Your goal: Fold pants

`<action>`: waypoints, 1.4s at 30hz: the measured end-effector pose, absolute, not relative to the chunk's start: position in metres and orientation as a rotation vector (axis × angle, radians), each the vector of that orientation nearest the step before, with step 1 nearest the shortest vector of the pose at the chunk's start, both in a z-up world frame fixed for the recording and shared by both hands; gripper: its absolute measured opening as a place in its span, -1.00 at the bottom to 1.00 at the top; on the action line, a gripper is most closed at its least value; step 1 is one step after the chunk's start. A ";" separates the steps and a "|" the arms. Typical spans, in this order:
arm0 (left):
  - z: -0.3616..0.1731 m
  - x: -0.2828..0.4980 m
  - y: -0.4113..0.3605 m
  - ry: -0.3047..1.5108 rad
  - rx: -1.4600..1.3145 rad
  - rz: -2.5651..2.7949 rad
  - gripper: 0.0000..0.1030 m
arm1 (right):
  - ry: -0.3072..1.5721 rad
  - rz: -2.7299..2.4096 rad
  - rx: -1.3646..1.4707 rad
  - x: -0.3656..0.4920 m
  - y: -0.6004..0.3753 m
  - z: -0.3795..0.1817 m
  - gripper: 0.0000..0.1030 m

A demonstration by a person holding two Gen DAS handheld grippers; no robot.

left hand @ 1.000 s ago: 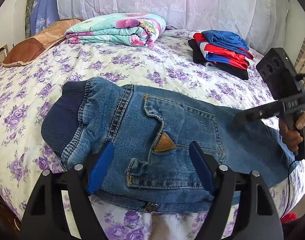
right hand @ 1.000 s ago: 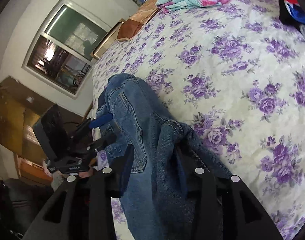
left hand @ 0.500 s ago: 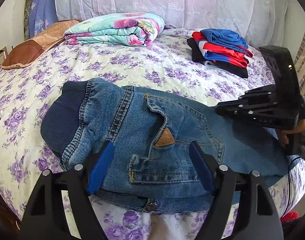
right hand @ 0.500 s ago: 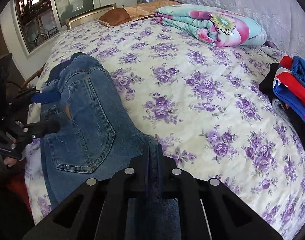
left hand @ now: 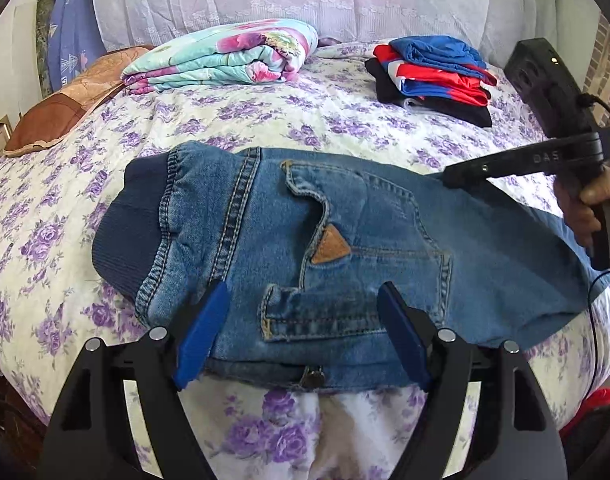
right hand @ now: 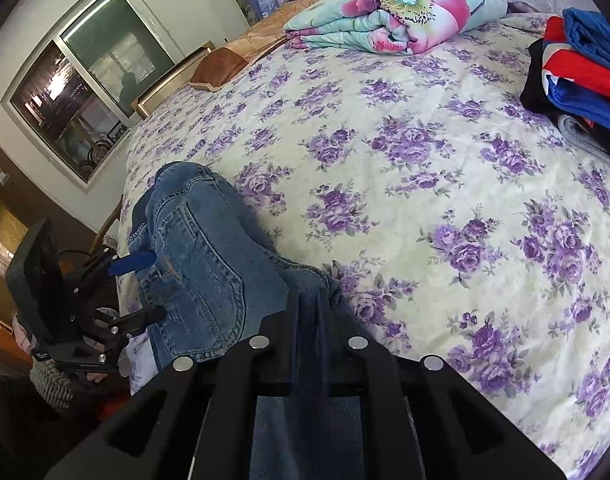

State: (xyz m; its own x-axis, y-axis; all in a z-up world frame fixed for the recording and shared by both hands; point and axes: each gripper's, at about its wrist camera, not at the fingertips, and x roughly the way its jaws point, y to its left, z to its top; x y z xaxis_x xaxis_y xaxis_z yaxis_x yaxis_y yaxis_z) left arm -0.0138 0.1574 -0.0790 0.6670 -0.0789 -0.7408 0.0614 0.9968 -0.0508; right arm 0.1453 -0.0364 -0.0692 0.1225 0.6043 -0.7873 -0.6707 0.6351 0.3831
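Blue denim pants (left hand: pixel 345 248) lie across the near edge of the flowered bed (left hand: pixel 225 128), the dark ribbed waistband (left hand: pixel 125 232) at the left and the back pocket up. My left gripper (left hand: pixel 305 332) is open over the near hem of the seat, its blue pads on either side of the pocket. My right gripper (right hand: pixel 309 312) is shut on the denim leg of the pants (right hand: pixel 209 260) and shows at the right of the left wrist view (left hand: pixel 457 178). The left gripper shows at the left of the right wrist view (right hand: pixel 145 284).
A folded floral quilt (left hand: pixel 221 60) and a brown pillow (left hand: pixel 61 112) lie at the back left of the bed. A stack of folded red, blue and black clothes (left hand: pixel 433 72) sits at the back right. A window (right hand: pixel 89 72) is on the wall beyond the bed.
My right gripper went from open around the pant leg to shut on it and has swung about with it. My left gripper has stayed open over the seat.
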 end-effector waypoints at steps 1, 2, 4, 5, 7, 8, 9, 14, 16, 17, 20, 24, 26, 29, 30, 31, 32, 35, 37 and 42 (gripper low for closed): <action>-0.079 -0.015 0.160 0.838 -0.027 -0.088 0.45 | 1.111 0.929 -0.086 0.145 -0.034 -0.071 -0.81; -0.079 -0.016 0.161 0.838 -0.032 -0.093 0.42 | 1.114 0.926 -0.099 0.146 -0.031 -0.073 -0.81; -0.078 -0.016 0.164 0.838 -0.046 -0.098 0.38 | 1.124 0.918 -0.125 0.155 -0.031 -0.081 -0.71; -0.078 -0.016 0.165 0.839 -0.050 -0.099 0.37 | 1.113 0.865 -0.127 0.163 -0.035 -0.083 -0.60; -0.079 -0.016 0.164 0.837 -0.047 -0.098 0.37 | 1.115 0.857 -0.096 0.167 -0.040 -0.082 -0.58; -0.078 -0.016 0.163 0.838 -0.041 -0.096 0.37 | 1.100 0.857 -0.092 0.162 -0.041 -0.078 -0.59; -0.078 -0.016 0.163 0.837 -0.041 -0.096 0.37 | 1.068 0.871 -0.121 0.153 -0.038 -0.072 -0.59; -0.069 -0.018 0.168 0.824 -0.081 -0.088 0.35 | 0.927 0.910 -0.275 0.108 -0.025 -0.046 -0.59; -0.060 -0.021 0.174 0.799 -0.068 -0.029 0.41 | 0.941 0.966 -0.304 0.089 -0.022 -0.047 -0.59; -0.058 -0.022 0.177 0.796 -0.081 -0.034 0.41 | 0.978 1.003 -0.325 0.079 -0.018 -0.053 -0.59; -0.051 -0.019 0.185 0.796 -0.130 -0.057 0.41 | 1.131 1.062 -0.388 0.045 -0.007 -0.089 -0.59; -0.041 -0.018 0.176 0.751 -0.054 0.001 0.54 | 1.145 1.064 -0.316 0.029 -0.013 -0.082 -0.62; -0.034 -0.017 0.176 0.725 -0.067 -0.015 0.54 | 1.107 1.077 -0.354 0.019 -0.013 -0.075 -0.62; -0.033 -0.015 0.176 0.703 -0.059 -0.005 0.72 | 1.035 1.025 -0.295 0.019 -0.023 -0.066 -0.62; -0.039 -0.011 0.177 0.717 -0.041 0.011 0.77 | 1.044 1.013 -0.288 0.020 -0.024 -0.068 -0.61; -0.048 -0.005 0.179 0.748 -0.025 0.040 0.77 | 1.104 1.015 -0.292 0.019 -0.023 -0.079 -0.60; -0.065 0.004 0.184 0.809 -0.007 0.100 0.77 | 1.109 1.004 -0.290 0.017 -0.025 -0.086 -0.60; -0.089 0.006 0.202 0.854 -0.051 0.151 0.92 | 1.092 0.997 -0.209 0.014 -0.039 -0.077 -0.48; -0.088 0.006 0.217 0.885 -0.173 0.123 0.92 | 1.047 0.974 -0.148 0.009 -0.057 -0.067 -0.23; -0.058 -0.012 0.207 0.785 -0.170 0.126 0.88 | 0.911 0.833 -0.036 -0.020 -0.112 -0.047 0.28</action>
State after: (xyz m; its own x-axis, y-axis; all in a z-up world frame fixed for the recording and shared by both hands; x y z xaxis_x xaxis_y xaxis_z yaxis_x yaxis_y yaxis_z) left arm -0.0123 0.2070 -0.0581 0.7013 0.0492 -0.7112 -0.1754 0.9789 -0.1052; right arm -0.0197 -0.1121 -0.0465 0.3304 0.6223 -0.7096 -0.6515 0.6944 0.3056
